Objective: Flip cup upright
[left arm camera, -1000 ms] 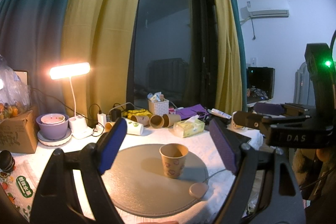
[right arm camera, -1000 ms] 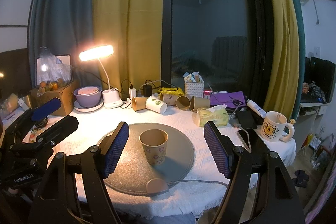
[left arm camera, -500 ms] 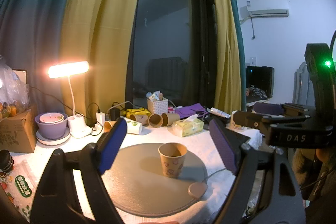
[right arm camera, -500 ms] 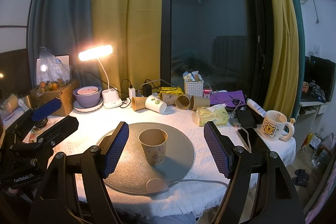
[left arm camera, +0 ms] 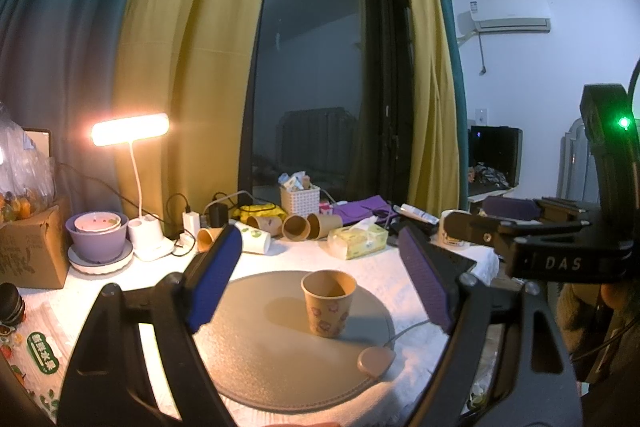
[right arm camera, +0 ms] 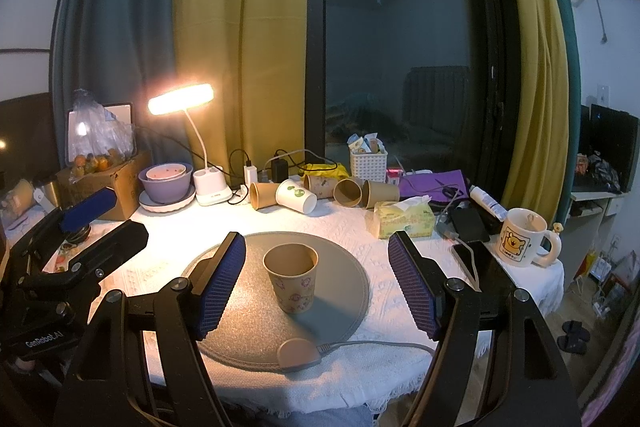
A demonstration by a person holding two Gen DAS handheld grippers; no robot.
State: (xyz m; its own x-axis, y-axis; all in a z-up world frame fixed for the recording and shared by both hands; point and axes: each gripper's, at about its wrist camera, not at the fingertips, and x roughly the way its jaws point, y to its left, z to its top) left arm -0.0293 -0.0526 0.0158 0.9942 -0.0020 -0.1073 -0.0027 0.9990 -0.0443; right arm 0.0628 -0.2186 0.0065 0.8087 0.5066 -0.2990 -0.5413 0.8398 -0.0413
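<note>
Left wrist view: the left gripper (left arm camera: pixel 320 283) hangs with fingers spread wide, empty, above a paper cup (left arm camera: pixel 328 303) standing upright on a round grey mat (left arm camera: pixel 260 359). Right wrist view: the right gripper (right arm camera: pixel 316 287), fingers likewise spread and empty, frames the cup (right arm camera: pixel 291 277) at the mat's (right arm camera: pixel 340 291) centre; a desk lamp (right arm camera: pixel 182 99) glows behind.

dim room | warm glare from desk lamp (right arm camera: pixel 181 100) | shadows fall right | fisheye edges bent, corners possibly vignetted
</note>
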